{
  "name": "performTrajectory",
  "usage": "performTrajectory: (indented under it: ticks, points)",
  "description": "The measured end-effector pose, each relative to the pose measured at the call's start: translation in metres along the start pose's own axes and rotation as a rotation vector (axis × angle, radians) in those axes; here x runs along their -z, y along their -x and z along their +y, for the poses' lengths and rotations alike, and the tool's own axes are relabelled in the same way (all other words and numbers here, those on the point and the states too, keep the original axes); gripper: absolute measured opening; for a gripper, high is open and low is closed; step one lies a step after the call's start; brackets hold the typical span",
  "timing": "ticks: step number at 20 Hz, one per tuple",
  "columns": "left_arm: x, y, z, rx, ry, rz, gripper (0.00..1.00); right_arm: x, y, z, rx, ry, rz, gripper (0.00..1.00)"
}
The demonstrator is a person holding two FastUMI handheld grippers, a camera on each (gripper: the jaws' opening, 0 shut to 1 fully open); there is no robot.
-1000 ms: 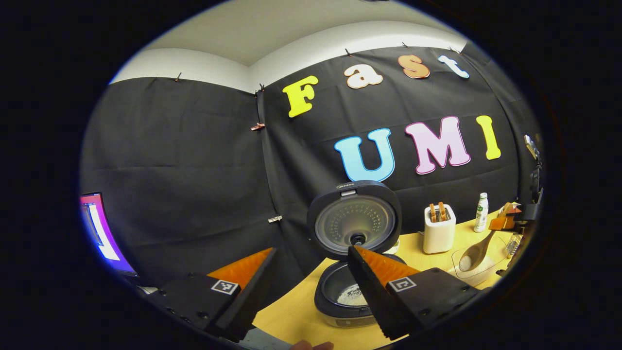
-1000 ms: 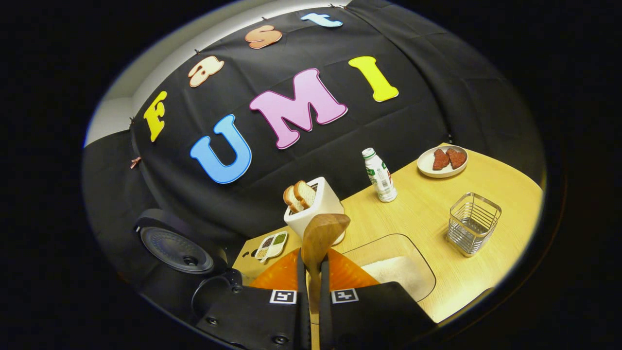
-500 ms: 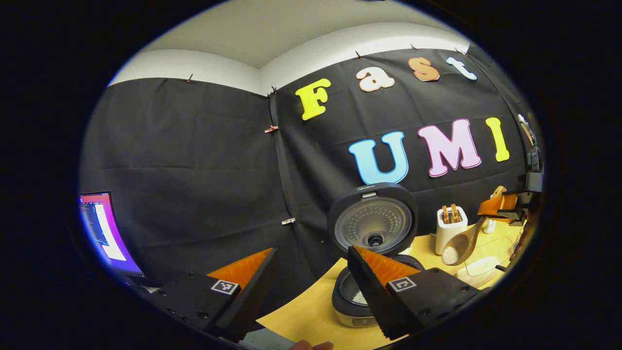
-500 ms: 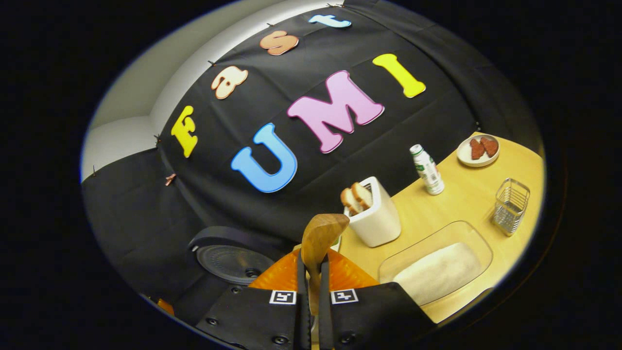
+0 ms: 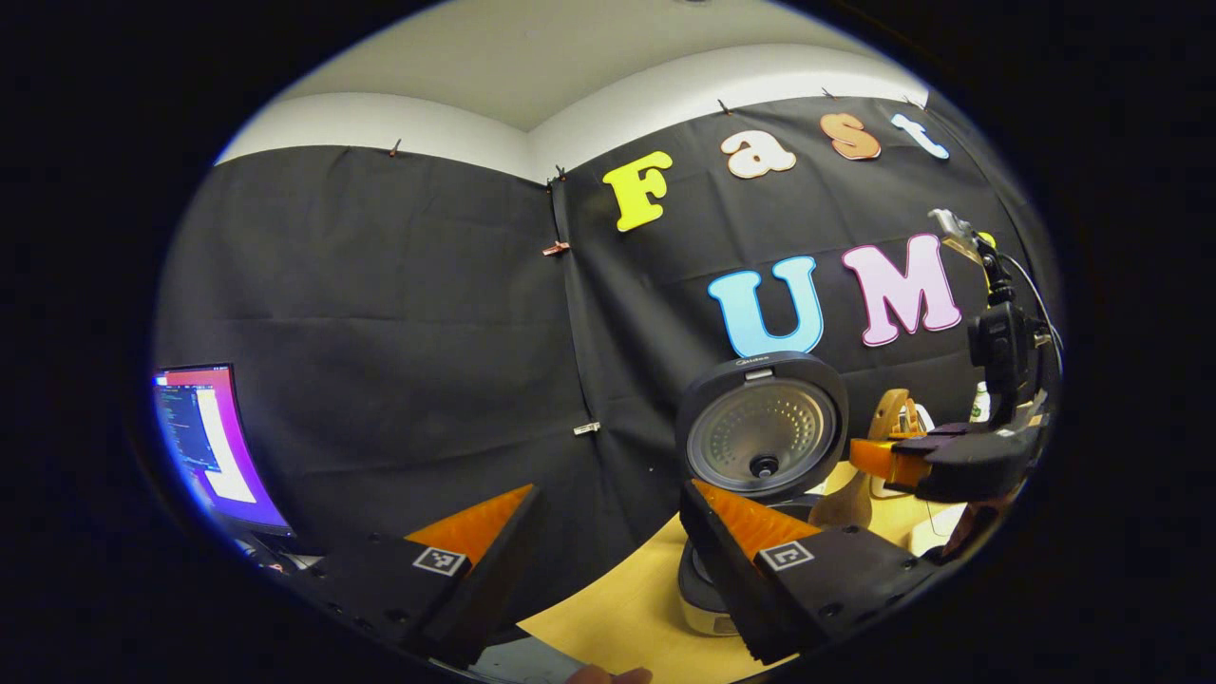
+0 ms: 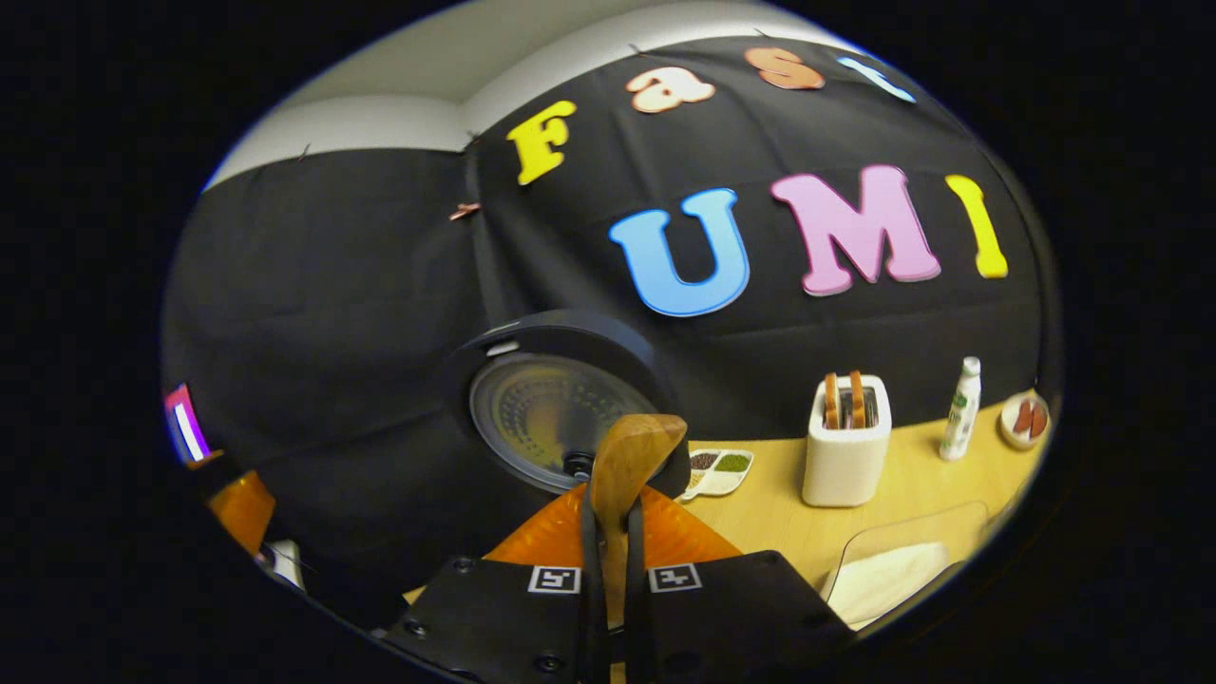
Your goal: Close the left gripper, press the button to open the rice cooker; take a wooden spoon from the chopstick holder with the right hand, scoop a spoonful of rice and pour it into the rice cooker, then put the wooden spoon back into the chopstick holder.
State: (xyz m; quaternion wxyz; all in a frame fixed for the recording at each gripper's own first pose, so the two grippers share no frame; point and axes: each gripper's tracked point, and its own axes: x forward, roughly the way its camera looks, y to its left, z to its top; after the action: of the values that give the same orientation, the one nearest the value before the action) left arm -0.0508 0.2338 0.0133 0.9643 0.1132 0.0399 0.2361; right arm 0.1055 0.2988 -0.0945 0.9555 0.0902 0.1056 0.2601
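A: Since half a second ago the right gripper [image 5: 888, 456] has swung leftward: in the left gripper view it now sits at the right edge of the frame, just beside the raised lid of the rice cooker [image 5: 763, 426], where before it hung farther off, near the toaster.

B: And in its own view?

A: There the rice cooker's lid has come to the centre of the frame, right behind the wooden spoon [image 6: 629, 459]. The right gripper [image 6: 608, 532] is clamped on the spoon's handle, both fingers pressing it, the bowl of the spoon rising above them at lower centre.

B: The left gripper?

A: The left gripper [image 5: 608, 518] stands with its fingers wide apart at the bottom of its view, holding nothing.

B: What else is on the table [image 6: 769, 513]?

A: At right in the right gripper view: a toaster [image 6: 845, 446] with two slices, a bottle [image 6: 959, 410], and a clear dish of rice [image 6: 888, 578] at lower right. Whether the spoon carries rice, I cannot tell.
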Motion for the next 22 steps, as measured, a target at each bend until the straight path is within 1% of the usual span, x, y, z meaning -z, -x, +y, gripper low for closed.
performTrajectory:
  ticks: [2,4,6,9,11,13,14,16,18,20,22]
  points:
    - [0.005,-0.001,0.001,-0.002,0.009,0.010,0.96,-0.002,-0.001,0.009,-0.027,0.129,-0.021,0.11]
    - [0.007,-0.002,0.000,-0.002,0.018,0.018,0.96,-0.001,0.001,0.012,-0.042,0.214,-0.041,0.11]
    - [0.006,-0.002,-0.001,-0.003,0.021,0.014,0.96,0.001,0.003,0.015,-0.052,0.257,-0.056,0.11]
    - [0.000,-0.001,-0.007,0.004,0.011,-0.009,0.96,-0.007,0.008,0.020,-0.057,0.333,-0.089,0.11]
    - [0.003,0.002,-0.010,0.016,0.015,-0.005,0.96,-0.008,0.009,0.021,-0.060,0.343,-0.108,0.11]
    - [0.002,0.002,-0.009,0.011,0.018,-0.001,0.96,-0.014,0.012,0.018,-0.053,0.299,-0.118,0.11]
    - [0.001,0.002,-0.008,0.006,0.019,0.000,0.96,-0.017,0.014,0.015,-0.048,0.240,-0.124,0.11]
    - [-0.001,0.002,-0.011,0.004,0.022,0.003,0.96,-0.030,0.018,0.003,-0.039,0.064,-0.147,0.11]
    - [-0.004,0.003,-0.019,0.010,0.022,0.003,0.96,-0.040,0.023,-0.023,0.008,-0.080,-0.157,0.11]
    - [-0.007,0.008,-0.032,0.029,0.016,-0.002,0.96,-0.050,0.033,-0.056,0.075,-0.113,-0.171,0.11]
    - [-0.015,0.009,-0.055,0.063,0.016,-0.011,0.96,-0.059,0.047,-0.089,0.135,-0.093,-0.189,0.11]
